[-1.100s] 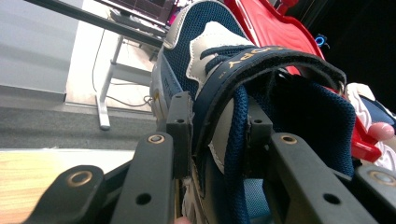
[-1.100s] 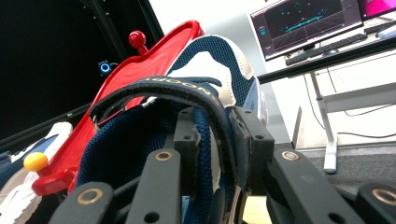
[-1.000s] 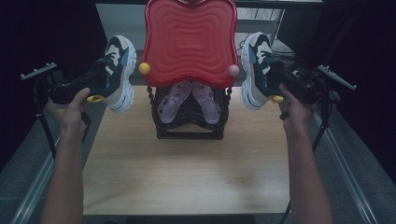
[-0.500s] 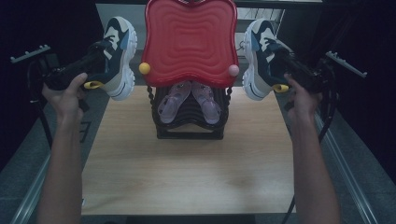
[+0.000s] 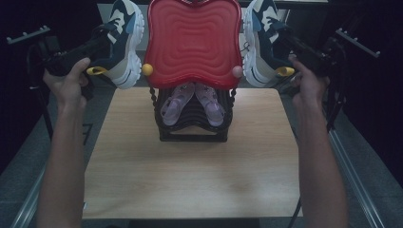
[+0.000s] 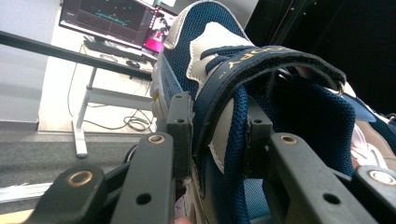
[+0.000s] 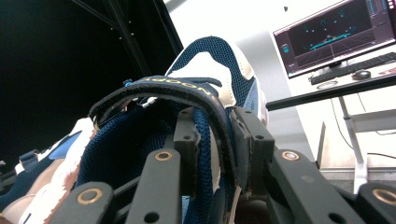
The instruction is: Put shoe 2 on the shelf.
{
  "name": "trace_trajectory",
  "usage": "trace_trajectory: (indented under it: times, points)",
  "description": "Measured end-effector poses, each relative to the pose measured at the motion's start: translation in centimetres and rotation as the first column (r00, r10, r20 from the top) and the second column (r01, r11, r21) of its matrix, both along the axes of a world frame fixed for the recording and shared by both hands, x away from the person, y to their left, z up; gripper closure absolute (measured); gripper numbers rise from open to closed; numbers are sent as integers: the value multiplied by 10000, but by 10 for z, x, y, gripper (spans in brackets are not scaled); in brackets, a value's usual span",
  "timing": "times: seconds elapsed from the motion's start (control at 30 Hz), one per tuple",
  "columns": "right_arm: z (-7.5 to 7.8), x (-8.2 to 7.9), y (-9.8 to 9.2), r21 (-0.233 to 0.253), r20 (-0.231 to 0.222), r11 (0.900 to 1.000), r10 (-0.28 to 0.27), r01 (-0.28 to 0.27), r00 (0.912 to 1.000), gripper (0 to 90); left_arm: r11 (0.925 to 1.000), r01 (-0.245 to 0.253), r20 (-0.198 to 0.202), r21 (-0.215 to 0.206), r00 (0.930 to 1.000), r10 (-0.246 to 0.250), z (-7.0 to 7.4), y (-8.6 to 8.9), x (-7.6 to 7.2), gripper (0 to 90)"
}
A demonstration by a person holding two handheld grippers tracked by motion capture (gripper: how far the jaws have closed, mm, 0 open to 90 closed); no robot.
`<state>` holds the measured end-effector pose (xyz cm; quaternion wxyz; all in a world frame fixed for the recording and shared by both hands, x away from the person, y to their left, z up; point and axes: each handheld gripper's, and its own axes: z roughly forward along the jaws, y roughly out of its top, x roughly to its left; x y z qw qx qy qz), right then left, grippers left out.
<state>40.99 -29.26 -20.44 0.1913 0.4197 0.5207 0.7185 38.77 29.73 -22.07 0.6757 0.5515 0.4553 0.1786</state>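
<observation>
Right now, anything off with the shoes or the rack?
Nothing damaged or spilled. Both sneakers are off the table: left tongs pinch the left sneaker, right tongs the right sneaker, soles facing the red top of the rack. The pink sandals sit paired on the black rack.

Navy-and-white sneakers (image 5: 124, 40) with white soles, a ripple-patterned red tray (image 5: 192, 42), lilac sandals (image 5: 192, 102), black rack (image 5: 192, 128)

Left sneaker (image 5: 124, 40) toe: running off the high view's top edge.
Purple sandals (image 5: 192, 102): sitting half hidden under red tray (image 5: 192, 42).
</observation>
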Motion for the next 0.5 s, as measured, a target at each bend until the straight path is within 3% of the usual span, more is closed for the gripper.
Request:
trace_trajectory:
  times: [0.33, 0.5]
  points:
    - [23, 6, 27, -240, 125, 9994, 261, -258, 9996, 730, 9999, 113, 131, 52, 9998, -114, 21, -20, 9, 706]
    - [30, 13, 45, -498, 181, 9982, 332, -322, 9993, 730, 9989, 250, 284, 390, 9993, -261, 31, -36, 12, 706]
